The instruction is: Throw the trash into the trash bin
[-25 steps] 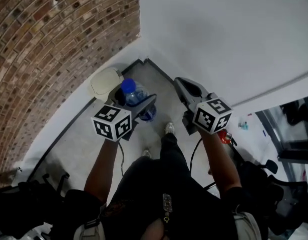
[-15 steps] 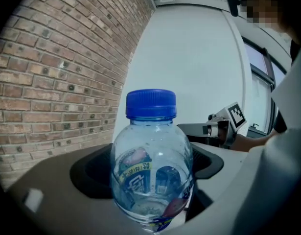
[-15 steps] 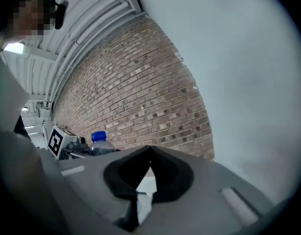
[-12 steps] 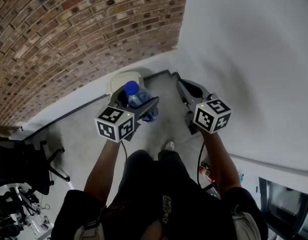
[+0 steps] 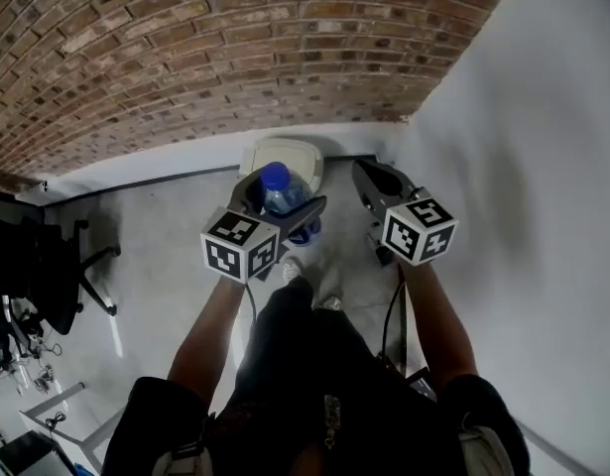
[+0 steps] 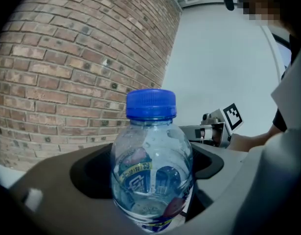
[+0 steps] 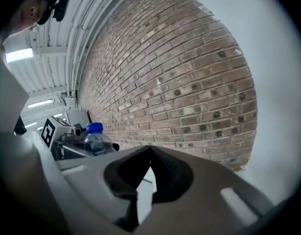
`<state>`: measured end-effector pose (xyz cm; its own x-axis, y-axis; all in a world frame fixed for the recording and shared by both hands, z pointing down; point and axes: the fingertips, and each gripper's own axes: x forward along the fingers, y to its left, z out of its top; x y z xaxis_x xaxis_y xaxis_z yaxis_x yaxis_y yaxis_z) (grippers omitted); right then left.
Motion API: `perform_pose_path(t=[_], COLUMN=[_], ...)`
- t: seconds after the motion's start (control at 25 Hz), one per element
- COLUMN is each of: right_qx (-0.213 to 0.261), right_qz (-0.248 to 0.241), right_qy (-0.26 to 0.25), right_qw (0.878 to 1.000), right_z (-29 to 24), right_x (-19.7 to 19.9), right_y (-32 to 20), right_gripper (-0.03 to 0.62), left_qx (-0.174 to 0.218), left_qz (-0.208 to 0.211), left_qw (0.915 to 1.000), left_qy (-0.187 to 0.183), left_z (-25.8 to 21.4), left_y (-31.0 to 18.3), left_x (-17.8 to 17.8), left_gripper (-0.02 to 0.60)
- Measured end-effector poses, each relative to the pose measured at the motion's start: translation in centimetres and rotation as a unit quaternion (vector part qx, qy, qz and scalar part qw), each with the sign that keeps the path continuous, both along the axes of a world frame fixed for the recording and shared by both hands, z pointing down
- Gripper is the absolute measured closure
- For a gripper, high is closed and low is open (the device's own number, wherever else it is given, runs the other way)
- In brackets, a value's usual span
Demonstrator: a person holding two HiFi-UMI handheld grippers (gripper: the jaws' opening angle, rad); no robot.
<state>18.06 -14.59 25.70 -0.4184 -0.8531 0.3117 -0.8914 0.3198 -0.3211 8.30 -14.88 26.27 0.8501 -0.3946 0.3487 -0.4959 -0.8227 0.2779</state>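
Behind the left gripper (image 5: pixel 284 202) clamping a bottle (image 6: pixel 151 165), the trash bin (image 5: pixel 298 154) sits half hidden; the right gripper (image 7: pixel 150 153) is closed, empty.

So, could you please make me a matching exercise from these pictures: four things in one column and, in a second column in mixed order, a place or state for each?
Things:
1. bottle
2. trash bin
3. right gripper
4. office chair

Places or states:
A. jaws together, nothing held
B. on the floor at the foot of the brick wall
C. black, at the far left of the head view
D. held in the left gripper

Pairs: 1-D, 2-B, 3-A, 4-C
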Motion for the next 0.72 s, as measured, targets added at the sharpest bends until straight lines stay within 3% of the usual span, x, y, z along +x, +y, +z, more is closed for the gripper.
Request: perform_pose_path(t=[0.2,0.48,0.72], right_qx=[-0.028,-0.079,-0.130], right_qz=[-0.037,-0.068,-0.122], right_qy=[0.065,0.099,0.117], right_qw=[0.997,0.990,0.977], right_z=[3.8,11.0,20.1], right_x=[-1.6,-2.7,-2.3], right_y=[-5.5,-10.1,-12.2], right_gripper=[0.591,0.591,0.591], left_qx=[-0.024,-0.060,-0.086], left_qz=[-0.009,-0.027,-0.069], left_qw=[0.9996,0.9978,0.9938], left_qy=[0.009,0.010,0.009], left_z=[3.3,8.7,14.4], left_y=[-4.8,-8.5,-10.2], left_x=[-0.9,-1.7,-1.3], left_gripper=[0.120,0.120,0.120])
